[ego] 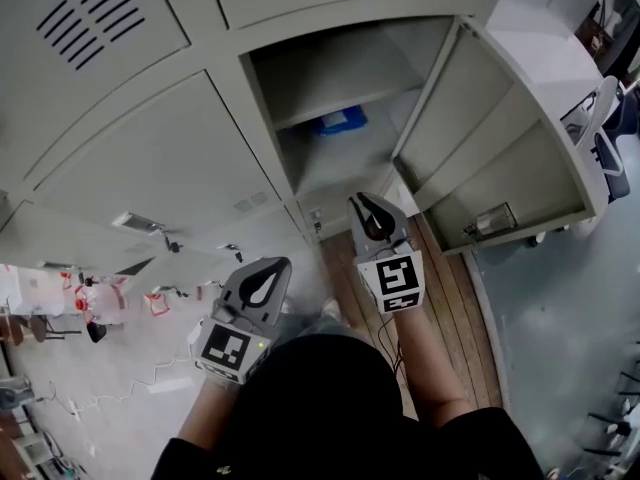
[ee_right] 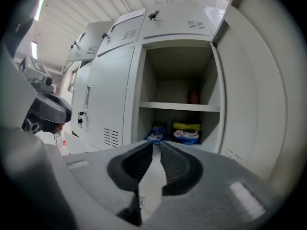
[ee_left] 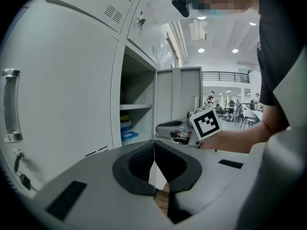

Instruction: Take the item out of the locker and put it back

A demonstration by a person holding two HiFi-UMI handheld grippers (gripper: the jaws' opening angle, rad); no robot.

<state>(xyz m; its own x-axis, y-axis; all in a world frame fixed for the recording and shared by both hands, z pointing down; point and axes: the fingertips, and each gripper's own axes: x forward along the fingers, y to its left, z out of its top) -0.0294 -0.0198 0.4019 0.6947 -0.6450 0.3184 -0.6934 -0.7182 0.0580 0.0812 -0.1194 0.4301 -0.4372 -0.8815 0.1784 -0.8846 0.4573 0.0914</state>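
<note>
Faced open locker (ee_right: 177, 66); held right gripper (ee_right: 157, 145) slightly parted, left gripper (ee_left: 154, 143) pressed together, both empty; had not yet removed packets (ee_right: 186, 133).

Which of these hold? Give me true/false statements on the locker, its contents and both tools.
1. The locker door stands open. True.
2. The right tool grips a blue packet. False: its jaws stand slightly apart with nothing between them.
3. Below the shelf lie blue packets. True.
4. The left tool reaches inside the locker. False: it is outside, tips together, empty.
</note>
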